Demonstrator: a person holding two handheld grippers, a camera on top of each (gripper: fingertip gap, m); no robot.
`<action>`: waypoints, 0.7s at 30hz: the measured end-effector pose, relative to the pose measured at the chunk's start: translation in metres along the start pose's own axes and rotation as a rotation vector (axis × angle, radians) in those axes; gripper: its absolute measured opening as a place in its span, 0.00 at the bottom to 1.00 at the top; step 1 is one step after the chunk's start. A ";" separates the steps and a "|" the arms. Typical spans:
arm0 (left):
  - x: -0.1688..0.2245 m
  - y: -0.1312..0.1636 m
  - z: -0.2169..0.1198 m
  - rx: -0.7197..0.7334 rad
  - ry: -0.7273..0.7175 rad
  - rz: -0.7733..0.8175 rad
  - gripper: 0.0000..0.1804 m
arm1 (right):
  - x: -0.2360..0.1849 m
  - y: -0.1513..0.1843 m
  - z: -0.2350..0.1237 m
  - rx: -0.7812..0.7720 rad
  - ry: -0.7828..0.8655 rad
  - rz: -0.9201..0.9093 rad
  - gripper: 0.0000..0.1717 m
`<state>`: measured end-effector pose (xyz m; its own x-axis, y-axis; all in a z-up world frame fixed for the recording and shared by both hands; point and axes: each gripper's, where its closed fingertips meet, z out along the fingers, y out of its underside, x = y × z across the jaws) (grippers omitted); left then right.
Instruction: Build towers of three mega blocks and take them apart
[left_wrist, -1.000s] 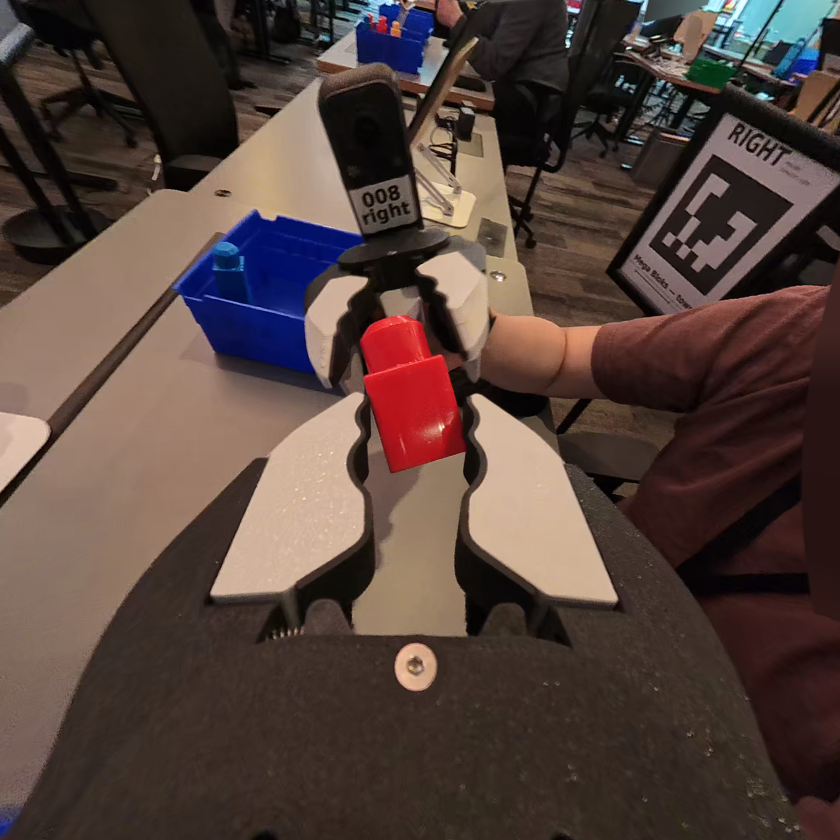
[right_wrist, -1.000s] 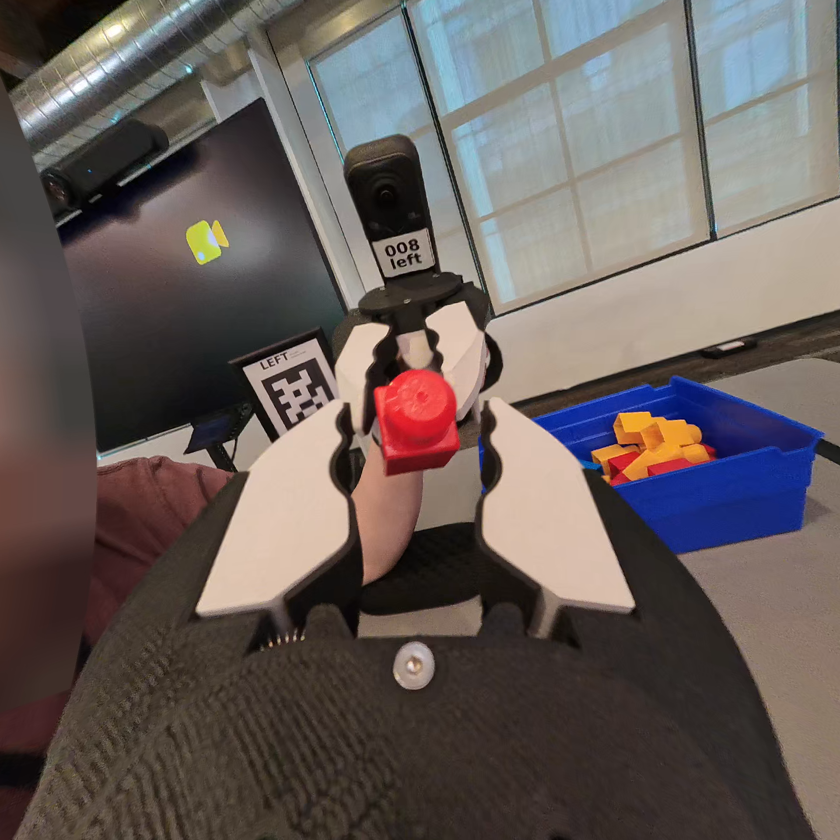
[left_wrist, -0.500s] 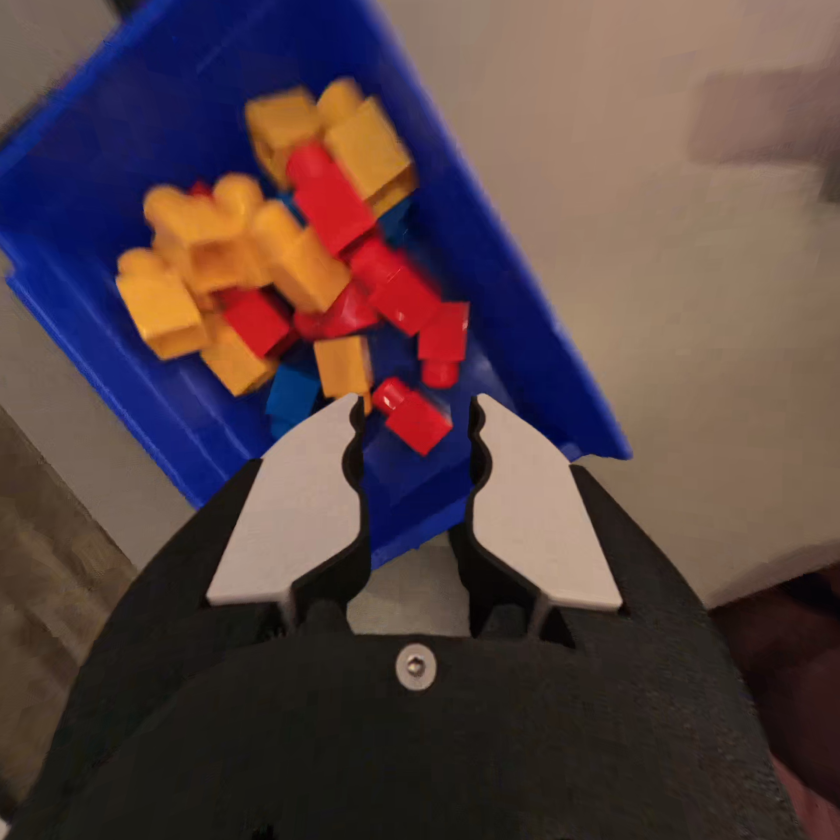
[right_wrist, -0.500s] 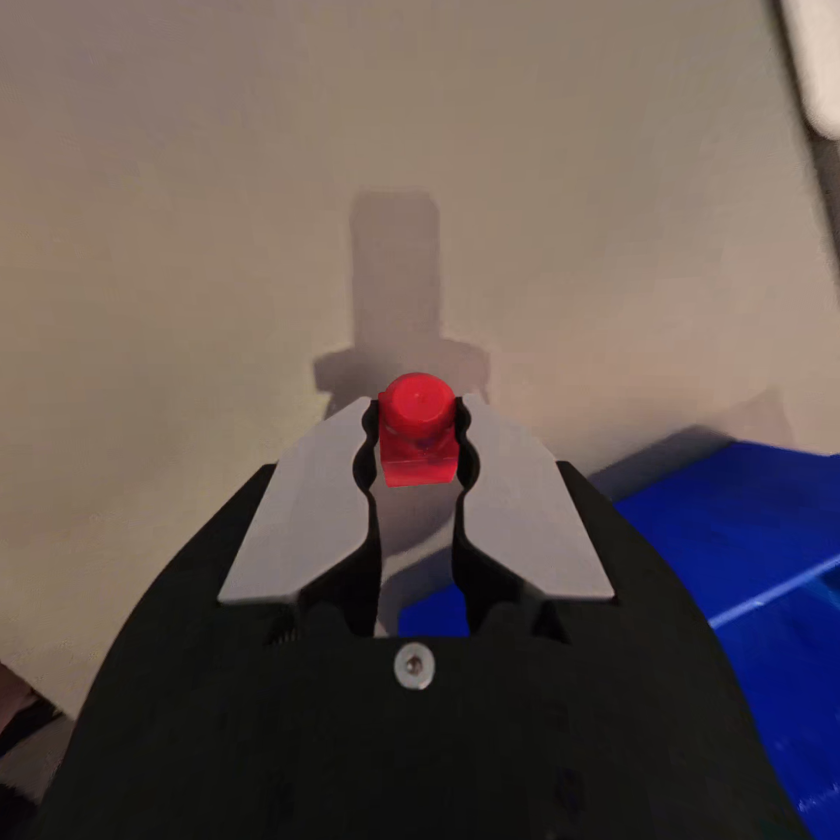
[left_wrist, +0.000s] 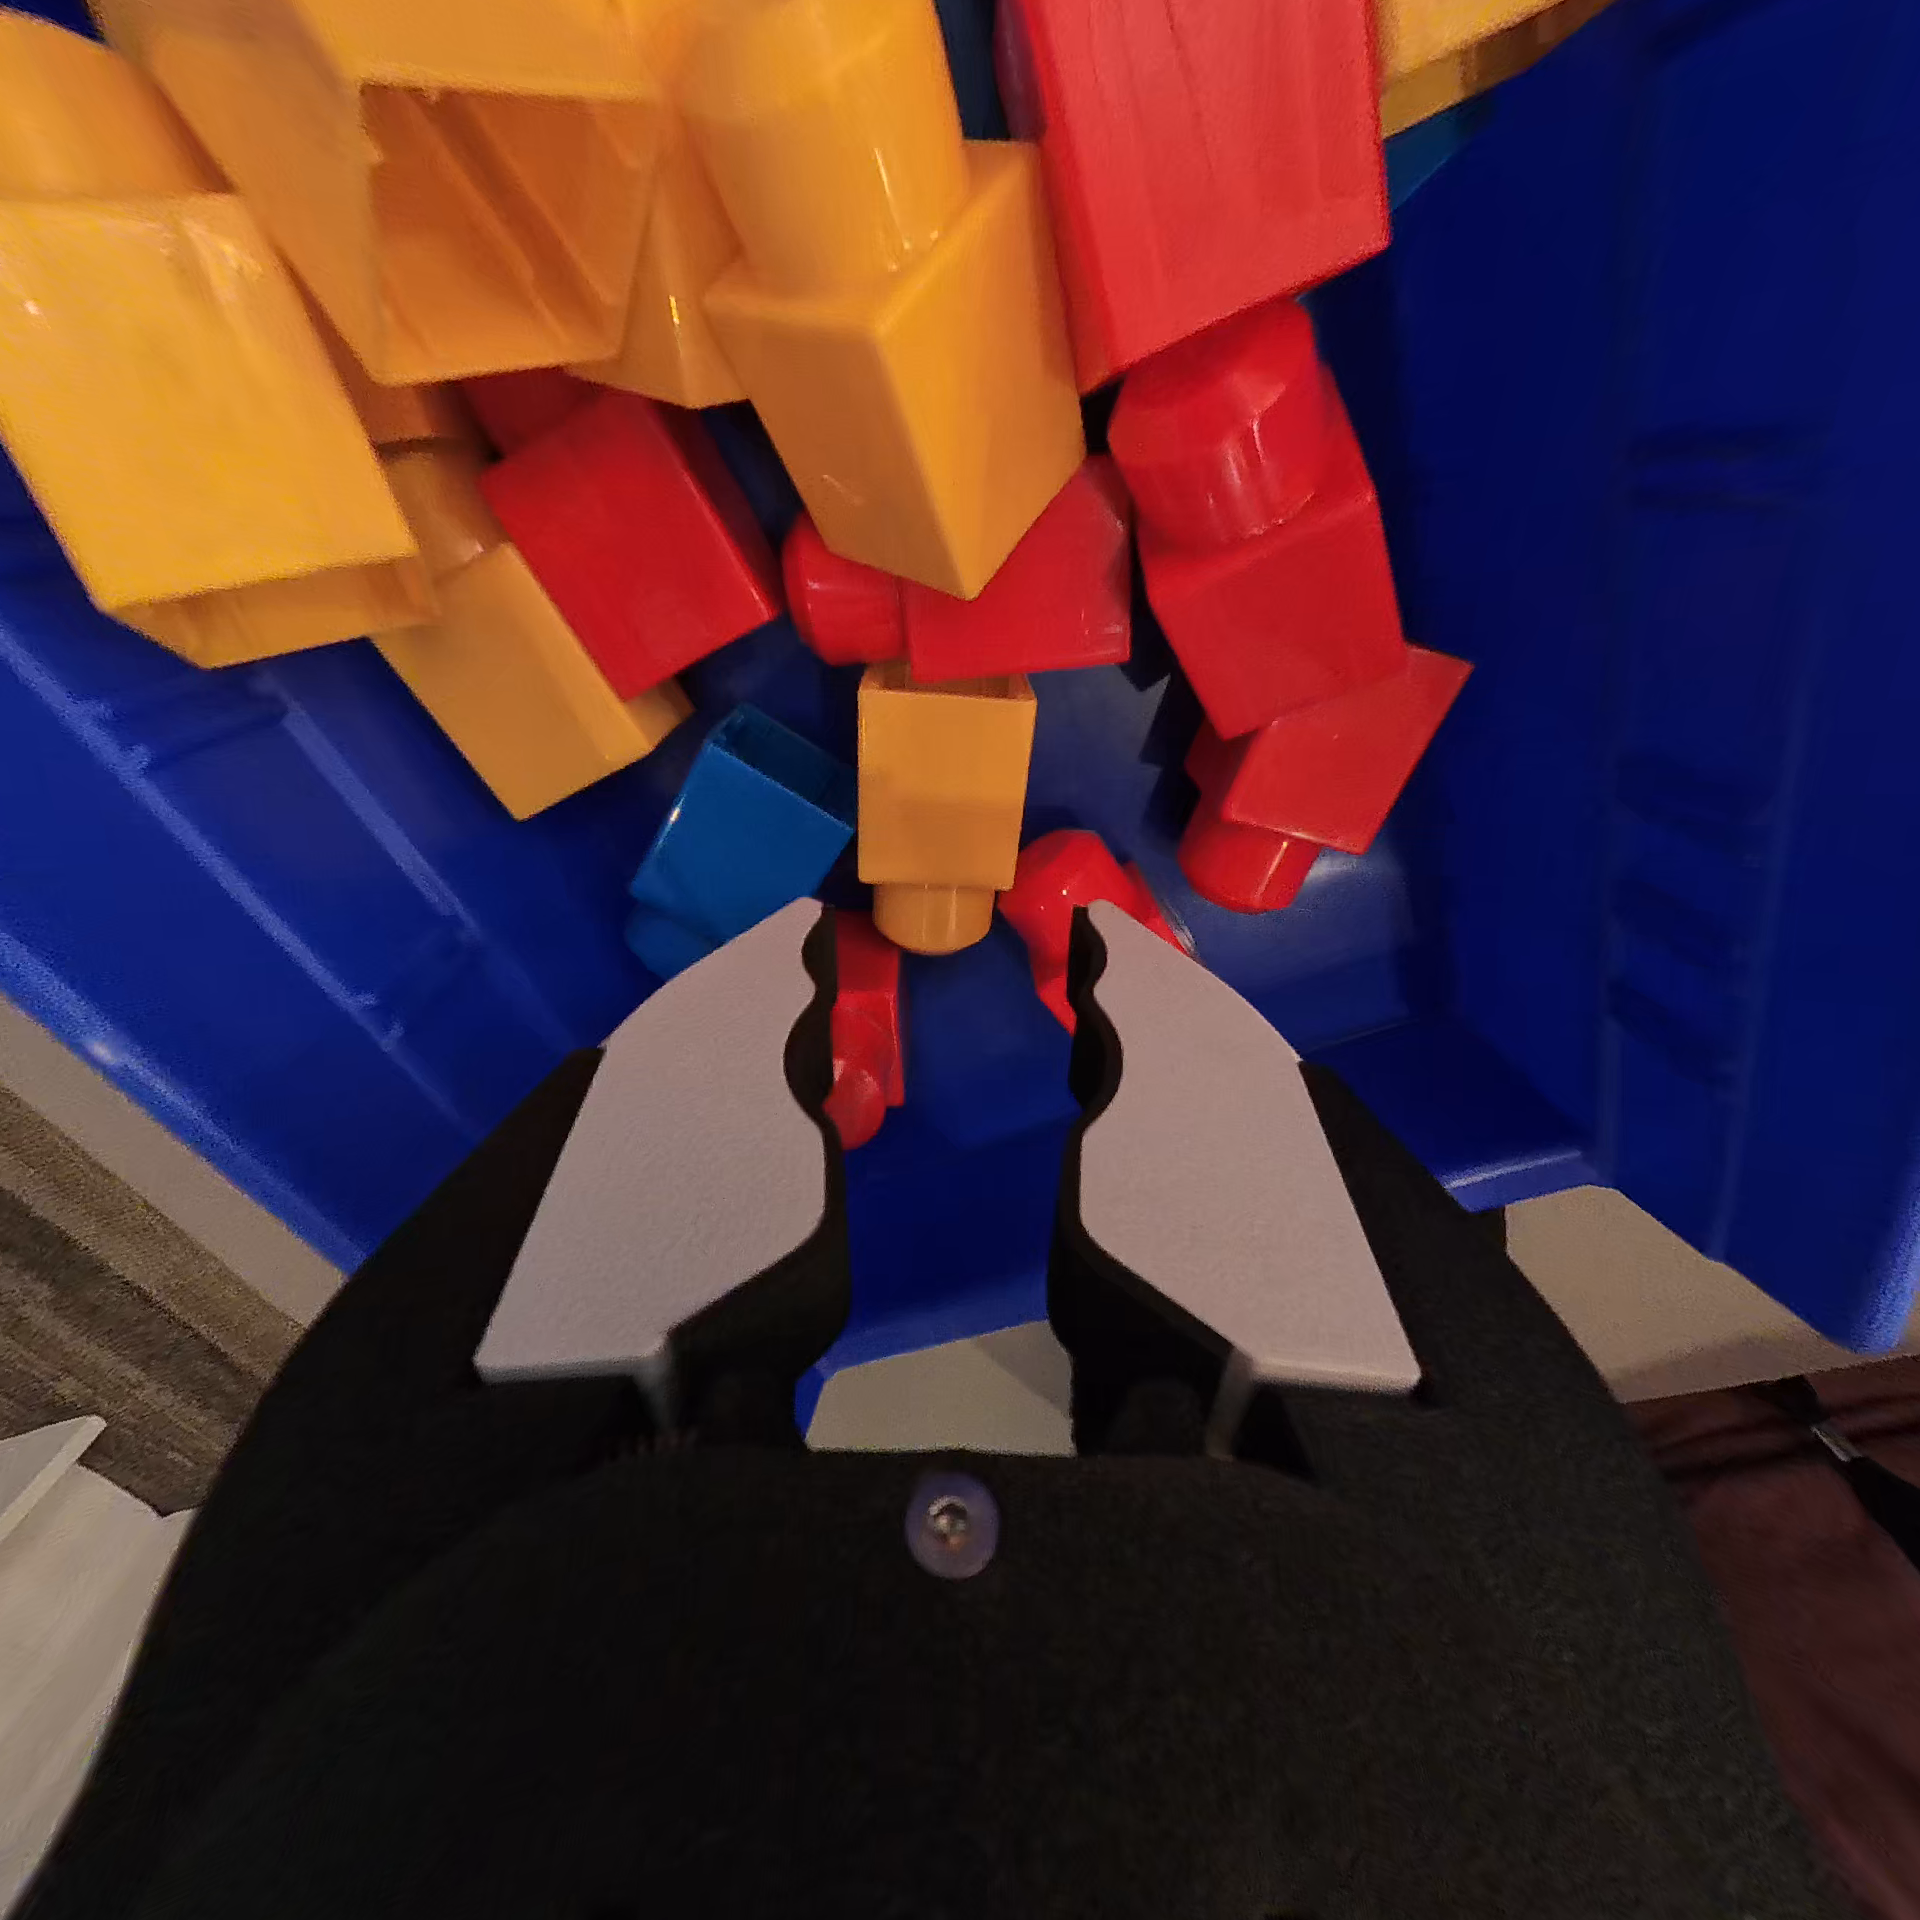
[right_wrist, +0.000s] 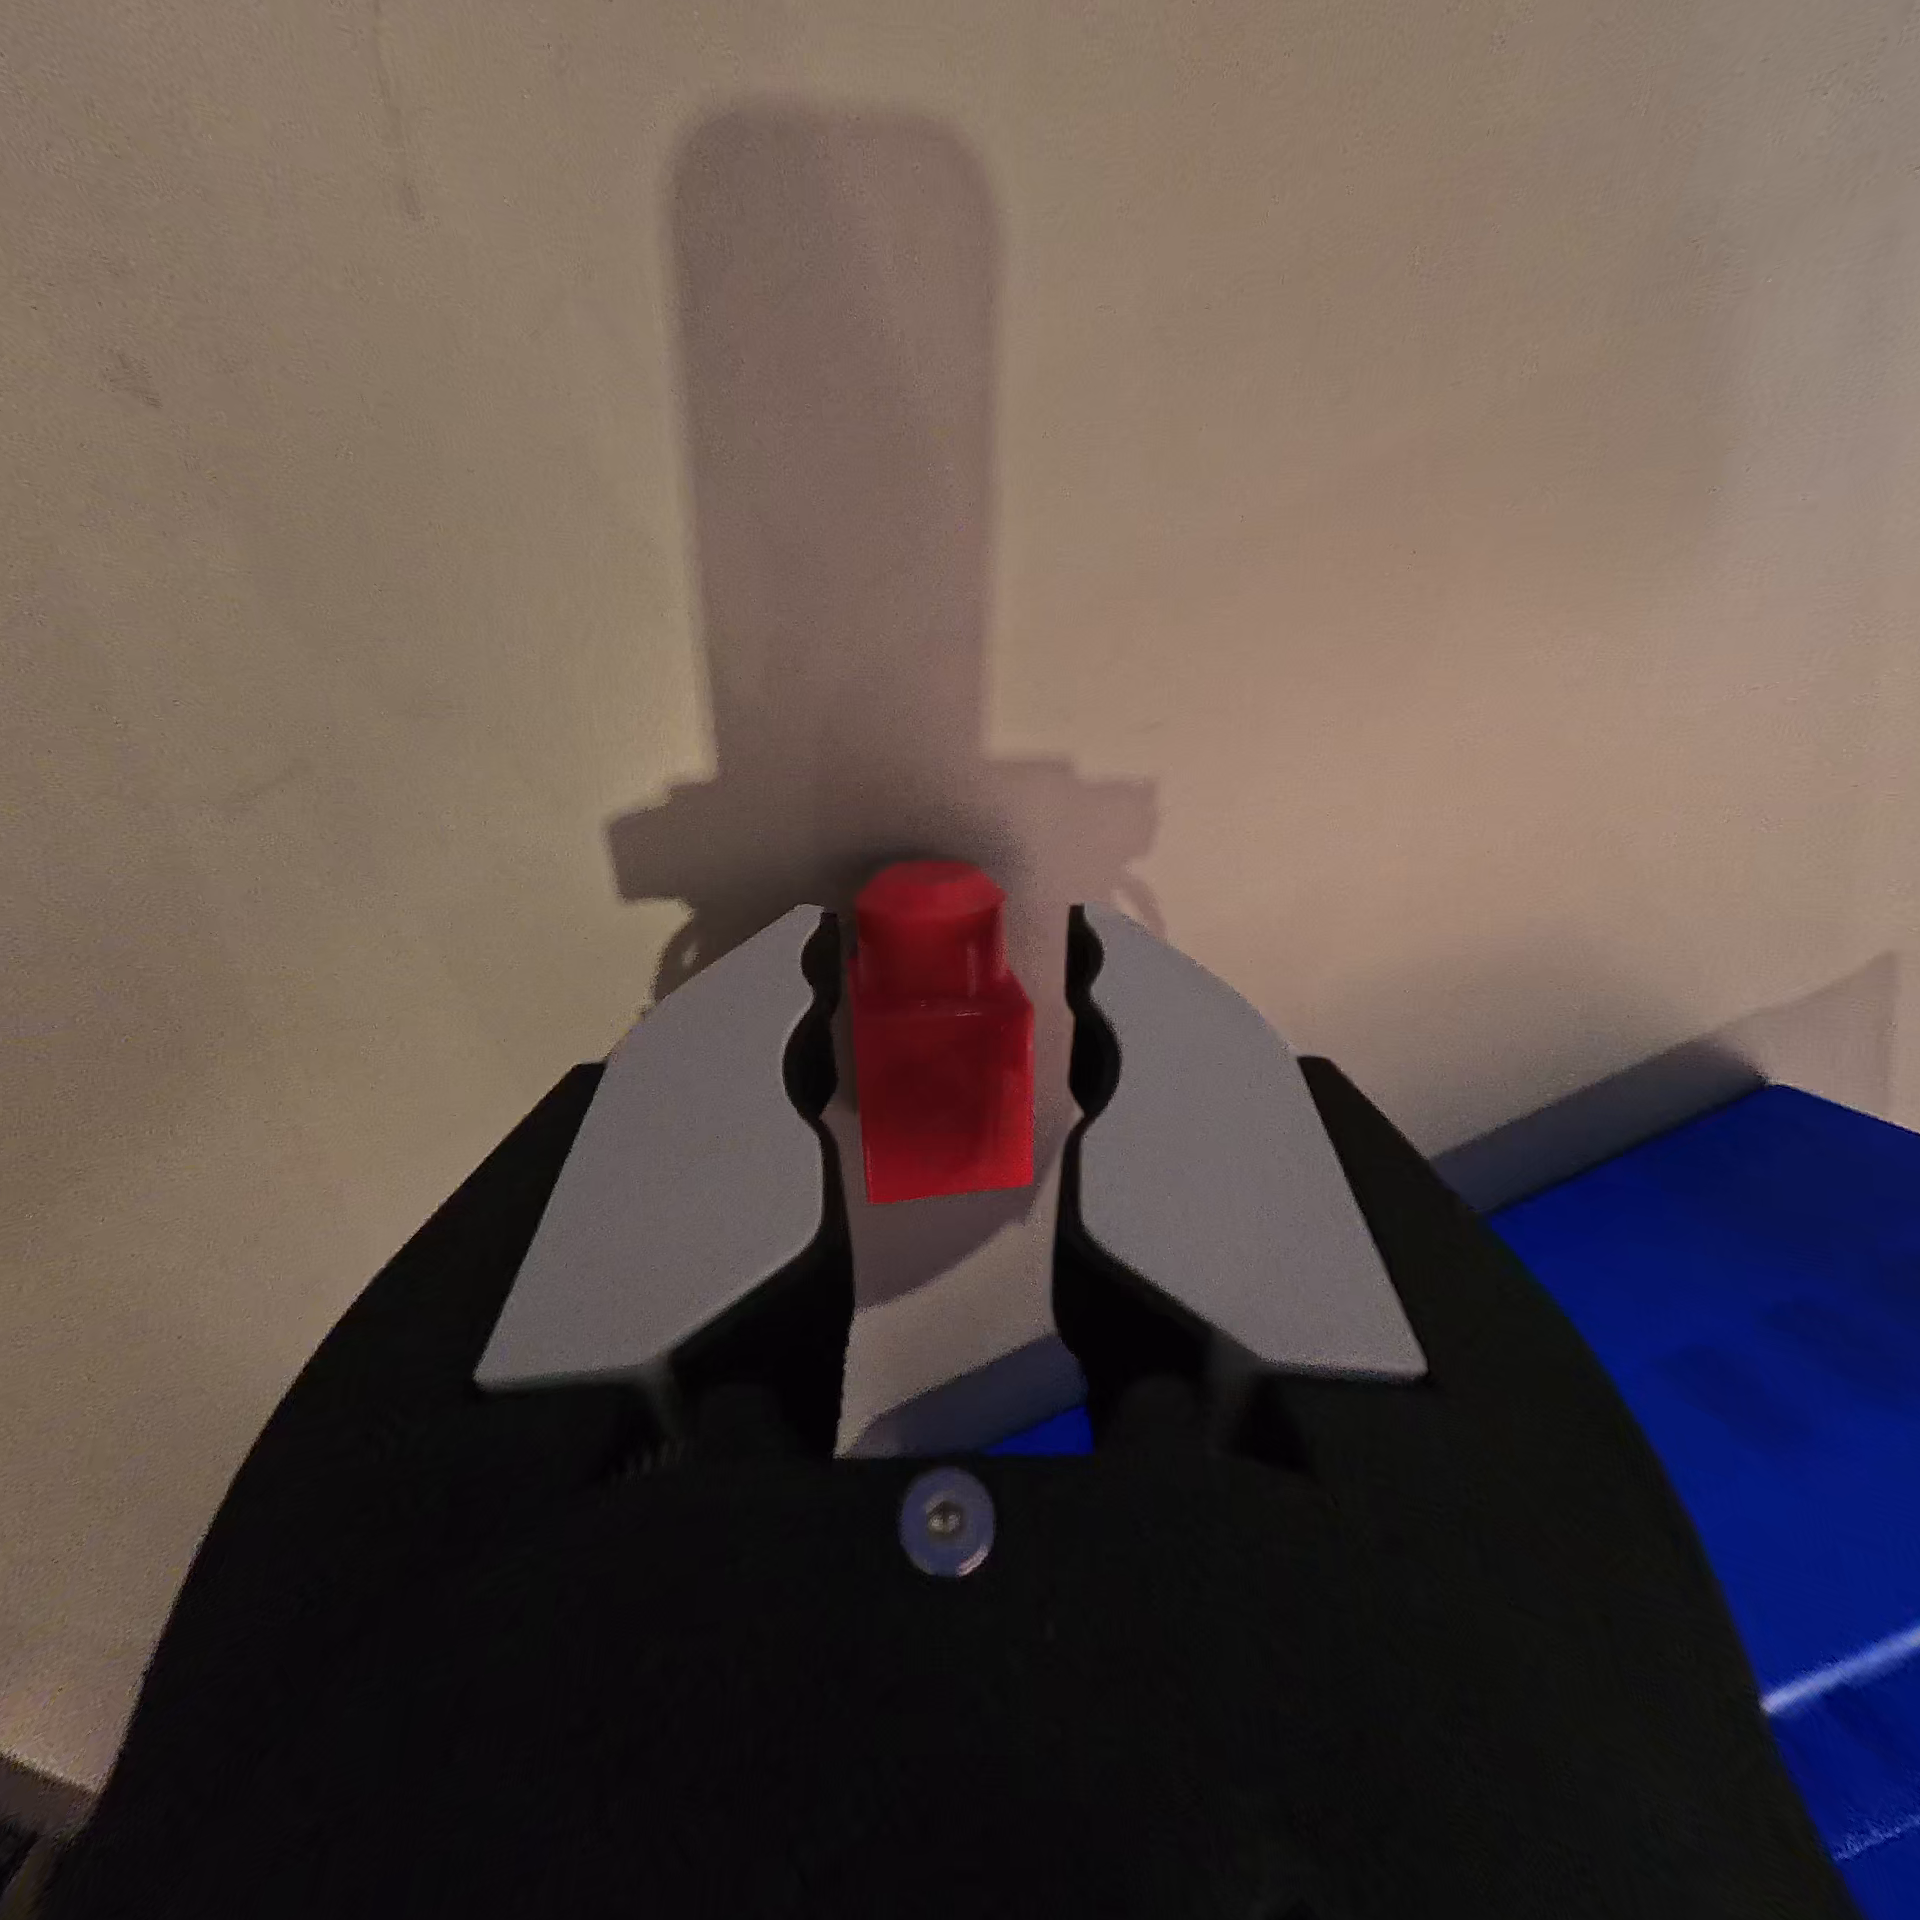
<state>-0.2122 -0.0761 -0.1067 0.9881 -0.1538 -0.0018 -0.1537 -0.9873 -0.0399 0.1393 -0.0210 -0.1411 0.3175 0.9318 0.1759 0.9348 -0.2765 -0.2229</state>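
Bin (left_wrist: 1662, 623), blue plastic, fills the left wrist view with a loose heap of yellow, red and blue blocks. Table (right_wrist: 416, 520) is the pale surface in the right wrist view, with a corner of the same bin at lower right.

Left gripper (left_wrist: 945, 920) points down into the bin, jaws apart, nothing between the pads. Small yellow block (left_wrist: 943, 795) lies dead ahead, just past the fingertips, on its side, long axis in line with the fingers, stud toward the gripper. Red blocks flank it near both tips.

Right gripper (right_wrist: 940, 920) is parted around a red block (right_wrist: 940, 1070) standing on the table, stud up. Clear gap shows at the right pad; left pad is very close, contact unclear. I judge it released, not gripped.

Likely next: left advances straight onto the yellow block; neighbours may foul the tips.
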 end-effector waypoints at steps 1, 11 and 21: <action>0.000 -0.002 0.003 -0.006 -0.001 0.006 0.24 | 0.002 -0.005 -0.005 0.033 0.013 -0.003 0.26; -0.003 -0.013 0.017 -0.038 -0.067 0.040 0.23 | 0.002 -0.021 -0.036 0.173 0.016 -0.038 0.27; 0.000 -0.012 0.030 -0.122 -0.137 0.099 0.25 | -0.002 -0.021 -0.039 0.185 -0.005 -0.054 0.27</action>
<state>-0.2106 -0.0628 -0.1361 0.9582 -0.2516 -0.1359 -0.2412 -0.9664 0.0886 0.1248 -0.0262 -0.0997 0.2664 0.9453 0.1881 0.9053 -0.1784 -0.3855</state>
